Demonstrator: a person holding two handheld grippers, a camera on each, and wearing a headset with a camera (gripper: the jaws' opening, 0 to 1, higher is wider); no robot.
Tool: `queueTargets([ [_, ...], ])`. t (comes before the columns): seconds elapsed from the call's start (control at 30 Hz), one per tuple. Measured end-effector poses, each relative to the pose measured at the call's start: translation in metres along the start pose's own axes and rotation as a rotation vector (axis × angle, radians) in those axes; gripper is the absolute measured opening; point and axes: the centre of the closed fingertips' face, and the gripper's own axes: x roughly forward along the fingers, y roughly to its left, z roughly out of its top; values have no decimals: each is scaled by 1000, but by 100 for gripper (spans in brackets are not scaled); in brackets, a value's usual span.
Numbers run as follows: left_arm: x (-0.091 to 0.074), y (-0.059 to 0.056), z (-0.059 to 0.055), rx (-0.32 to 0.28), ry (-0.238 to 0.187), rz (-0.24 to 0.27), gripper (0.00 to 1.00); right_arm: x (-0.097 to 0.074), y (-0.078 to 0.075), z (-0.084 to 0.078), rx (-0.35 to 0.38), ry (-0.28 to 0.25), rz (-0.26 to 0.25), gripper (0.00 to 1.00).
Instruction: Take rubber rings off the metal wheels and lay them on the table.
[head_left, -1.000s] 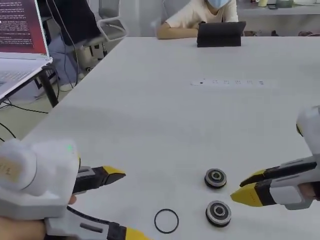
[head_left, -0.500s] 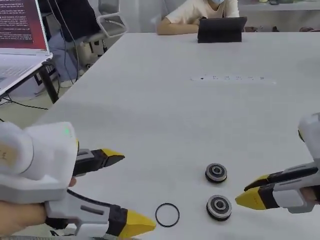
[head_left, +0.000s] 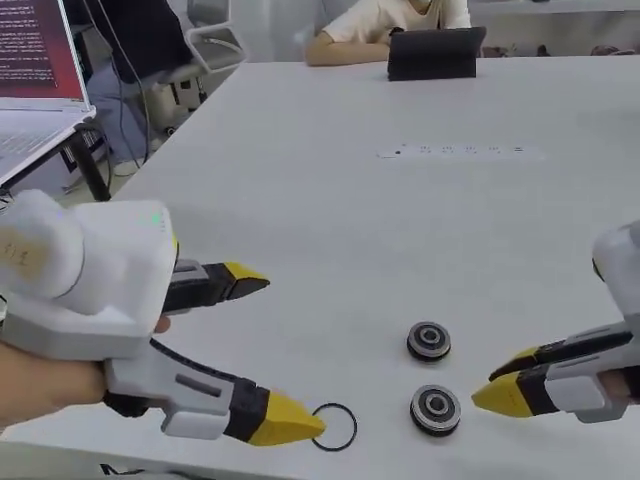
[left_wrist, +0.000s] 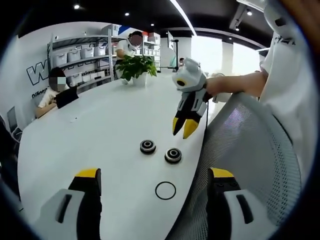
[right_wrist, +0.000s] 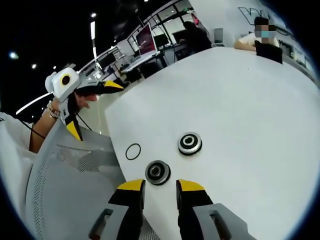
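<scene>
Two metal wheels with black rubber rings lie near the table's front edge, one (head_left: 429, 341) just beyond the other (head_left: 436, 410). A loose black rubber ring (head_left: 333, 427) lies flat to their left. My left gripper (head_left: 275, 352) is wide open with nothing in it, and its lower yellow tip sits right beside the loose ring. The left gripper view has the ring (left_wrist: 165, 190) ahead between the jaws, with both wheels (left_wrist: 147, 146) (left_wrist: 173, 155) beyond. My right gripper (head_left: 503, 380) hovers right of the nearer wheel (right_wrist: 157, 172), its jaws only narrowly apart and holding nothing.
The white table (head_left: 330, 200) stretches far ahead. A laptop (head_left: 35, 60) stands at the left on another desk. A person sits at the far end behind a dark tablet (head_left: 436, 52). A flush socket strip (head_left: 460, 152) lies mid-table. A mesh chair back (left_wrist: 240, 160) is close behind the front edge.
My left gripper has moved right and forward, bringing its lower tip up to the loose ring. The right gripper, the wheels and the ring have stayed put.
</scene>
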Motion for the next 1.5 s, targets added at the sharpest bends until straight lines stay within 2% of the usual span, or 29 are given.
queueTargets([
  [0.37,14,-2,30,63,-37,-33,85,7,3,-10,-56,47,17,23],
  [0.63,28,-10,44,114,-35,-81,85,12,6,-16,-95,67,31,26],
  [0.77,36,-14,47,135,-30,-104,85,14,4,-19,-116,79,31,28],
  [1.03,53,-21,53,183,-34,-139,82,17,4,-15,-138,49,35,30],
  [1.17,65,-23,55,180,-46,-145,78,19,3,-19,-145,64,31,31],
  [1.37,85,-31,52,218,-42,-167,75,23,3,-19,-177,62,38,32],
  [1.5,94,-32,45,213,-58,-168,67,28,3,-21,-216,69,28,33],
])
